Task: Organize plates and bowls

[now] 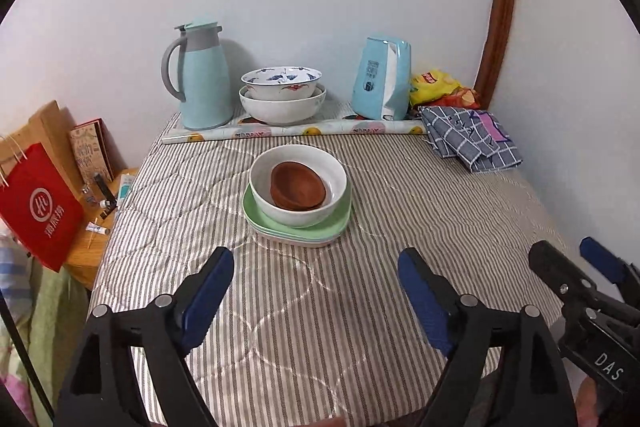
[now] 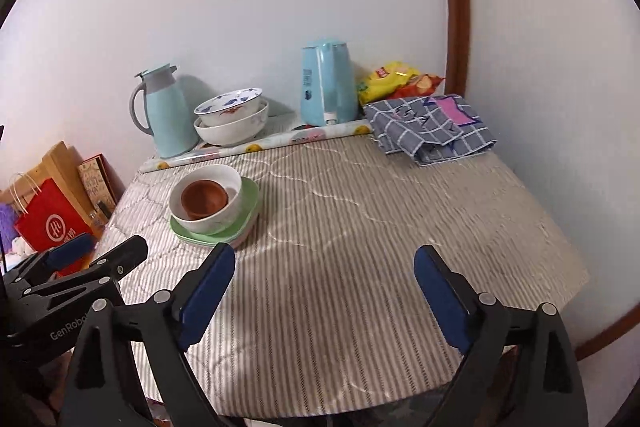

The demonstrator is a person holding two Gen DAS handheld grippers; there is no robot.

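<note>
Both claws hang spread and empty over the striped tabletop [image 1: 360, 307]: left claw [image 1: 316, 267], right claw [image 2: 324, 263]. Ahead of the left claw, well apart, a brown bowl [image 1: 298, 185] tilts inside a white bowl [image 1: 298, 187] on green plates [image 1: 260, 217]. Any nudge there, I judge, could slide the brown bowl or shift the stack on the soft cloth.

The right gripper [image 2: 324, 267] hangs above the striped table [image 2: 380, 227] with its jaws wide and nothing between them. To the left, a brown bowl [image 2: 204, 198] sits inside a white bowl [image 2: 208, 215] on green plates [image 2: 250, 201].
</note>
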